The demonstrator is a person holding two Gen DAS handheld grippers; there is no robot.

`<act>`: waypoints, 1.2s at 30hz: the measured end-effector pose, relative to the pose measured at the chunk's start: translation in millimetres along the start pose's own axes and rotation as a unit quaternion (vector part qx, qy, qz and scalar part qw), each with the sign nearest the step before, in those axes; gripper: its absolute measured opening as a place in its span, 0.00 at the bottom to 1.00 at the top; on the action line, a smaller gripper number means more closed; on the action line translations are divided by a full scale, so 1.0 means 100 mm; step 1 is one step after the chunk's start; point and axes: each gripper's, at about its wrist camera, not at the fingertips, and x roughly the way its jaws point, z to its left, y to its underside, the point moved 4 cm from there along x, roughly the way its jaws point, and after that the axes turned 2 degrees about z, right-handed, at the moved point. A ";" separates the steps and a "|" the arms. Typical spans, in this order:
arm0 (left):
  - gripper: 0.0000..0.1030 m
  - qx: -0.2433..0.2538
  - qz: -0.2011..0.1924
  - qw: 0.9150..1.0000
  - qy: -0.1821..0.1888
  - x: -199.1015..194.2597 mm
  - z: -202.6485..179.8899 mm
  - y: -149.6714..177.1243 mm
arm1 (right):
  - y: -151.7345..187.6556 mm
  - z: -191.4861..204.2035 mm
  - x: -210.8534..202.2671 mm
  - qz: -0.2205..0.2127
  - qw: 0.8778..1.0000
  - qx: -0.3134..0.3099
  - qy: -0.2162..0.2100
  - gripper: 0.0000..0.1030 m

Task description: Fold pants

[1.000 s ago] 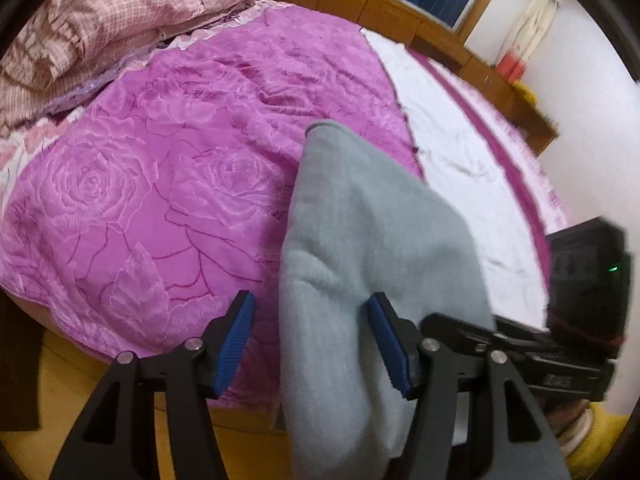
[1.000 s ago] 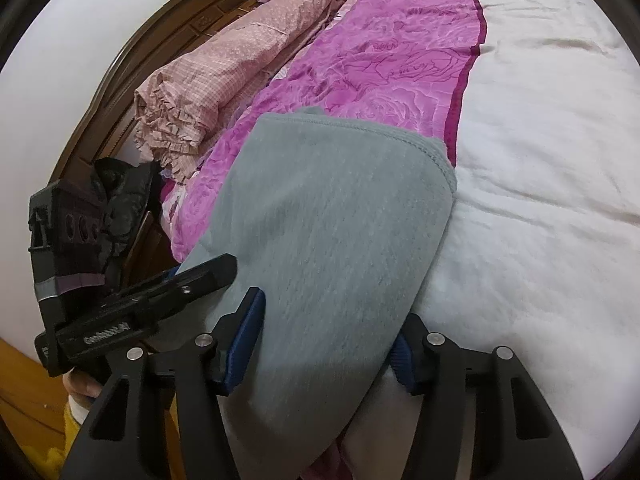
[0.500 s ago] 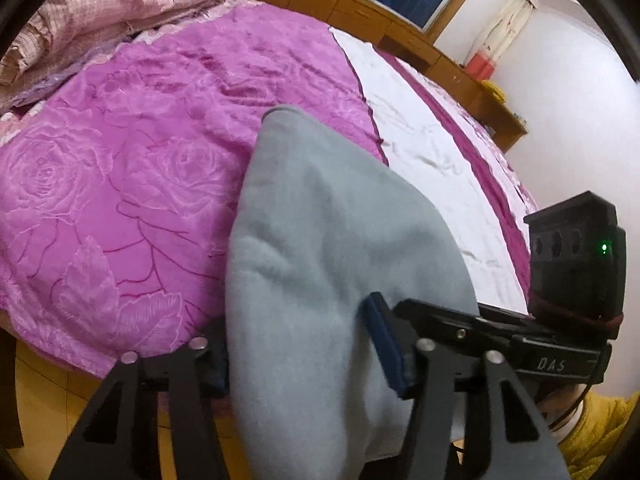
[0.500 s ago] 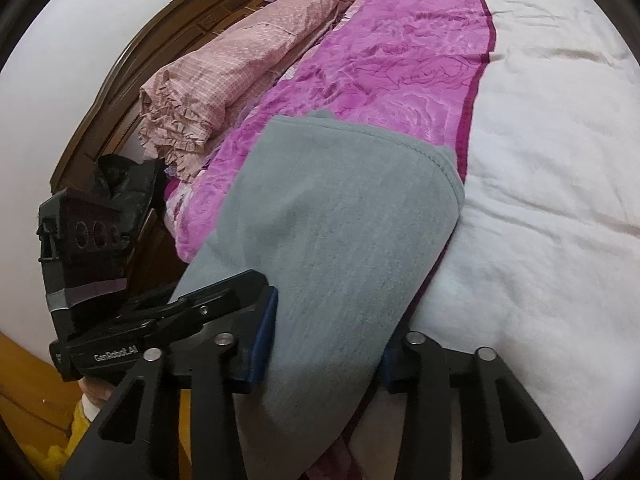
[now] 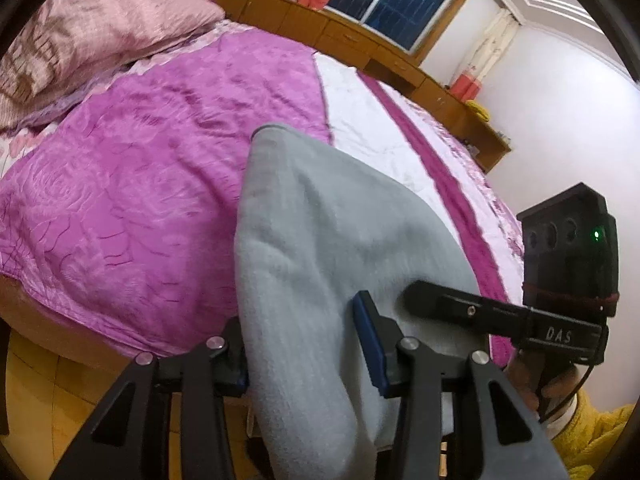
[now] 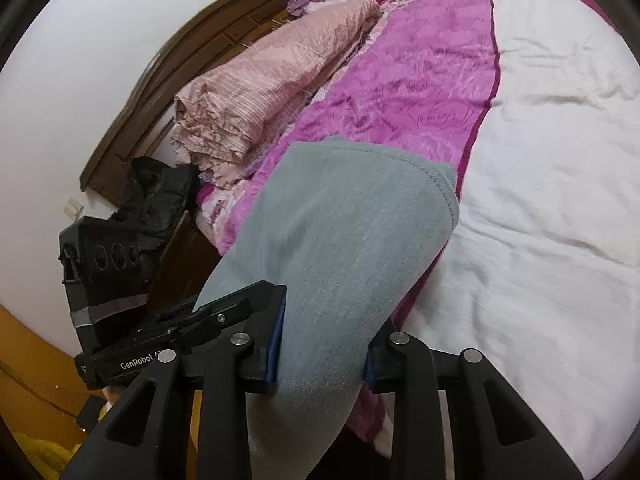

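Observation:
Grey pants [image 5: 340,220] lie lengthwise over the near edge of the bed, with the far end on the purple cover. My left gripper [image 5: 304,356] has the near left part of the cloth bunched between its blue pads, and its jaws are closing. The grey pants [image 6: 352,220] also fill the gap of my right gripper [image 6: 320,344], whose jaws are closing and pinch the cloth from both sides. Each gripper shows in the other's view, close beside it. The near end of the pants hangs below the frames, hidden.
The bed has a purple rose-patterned cover [image 5: 120,200] and a white part [image 6: 540,200]. A pink quilt [image 6: 272,88] is piled by the dark headboard [image 6: 200,60]. Wooden cabinets [image 5: 360,40] run under the window. Yellow wooden floor [image 5: 48,392] lies below the bed edge.
Both grippers have closed in on the grey cloth and risen with it. The near part of the pants now bulges up off the bed edge.

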 end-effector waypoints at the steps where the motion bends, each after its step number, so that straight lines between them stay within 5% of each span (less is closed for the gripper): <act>1: 0.44 0.005 -0.002 1.000 0.002 -0.02 -0.08 0.00 | 0.00 0.00 -0.08 -0.003 1.000 -0.002 -0.001 0.22; 10: 0.44 0.058 -0.006 0.998 0.030 0.01 -0.93 -0.03 | 0.02 -0.11 -0.95 -0.035 0.999 -0.027 0.029 0.22; 20: 0.44 0.089 0.010 0.994 0.055 0.54 -1.74 -0.16 | -0.13 -0.58 -1.65 -0.055 0.994 -0.044 0.082 0.22; 36: 0.42 0.081 0.067 0.993 0.052 1.98 -2.10 -0.42 | -0.65 -1.81 -1.68 -0.019 0.986 -0.044 0.158 0.22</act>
